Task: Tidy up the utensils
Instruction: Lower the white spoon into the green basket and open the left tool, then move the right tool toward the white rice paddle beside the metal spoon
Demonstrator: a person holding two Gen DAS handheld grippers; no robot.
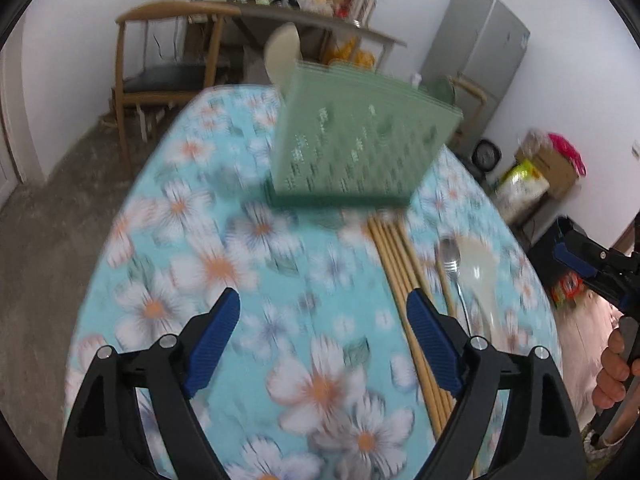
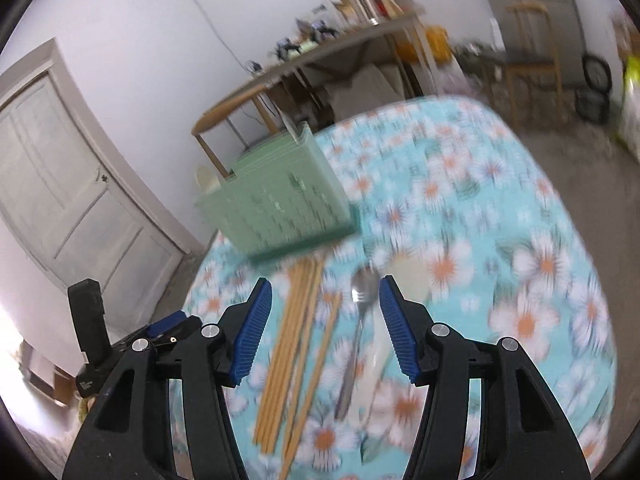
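A green slotted utensil holder (image 1: 356, 144) (image 2: 280, 208) stands on the floral tablecloth, with a cream spoon (image 1: 282, 56) sticking up in it. In front of it lie several wooden chopsticks (image 1: 396, 264) (image 2: 292, 340), a metal spoon (image 1: 452, 264) (image 2: 360, 312) and a cream ladle (image 1: 480, 276) (image 2: 408, 276). My left gripper (image 1: 324, 312) hovers open over bare cloth, left of the chopsticks. My right gripper (image 2: 326, 300) is open above the chopsticks and metal spoon, nothing pressed between its pads; it also shows at the right edge of the left wrist view (image 1: 592, 276). Both views are blurred.
The round table (image 1: 168, 248) has free cloth to the left. Behind it stand a wooden chair (image 1: 160, 76), a cluttered side table (image 1: 288, 20) and a grey fridge (image 1: 480, 60). Boxes and bags (image 1: 536, 176) sit on the floor at the right. A white door (image 2: 60, 184) is left.
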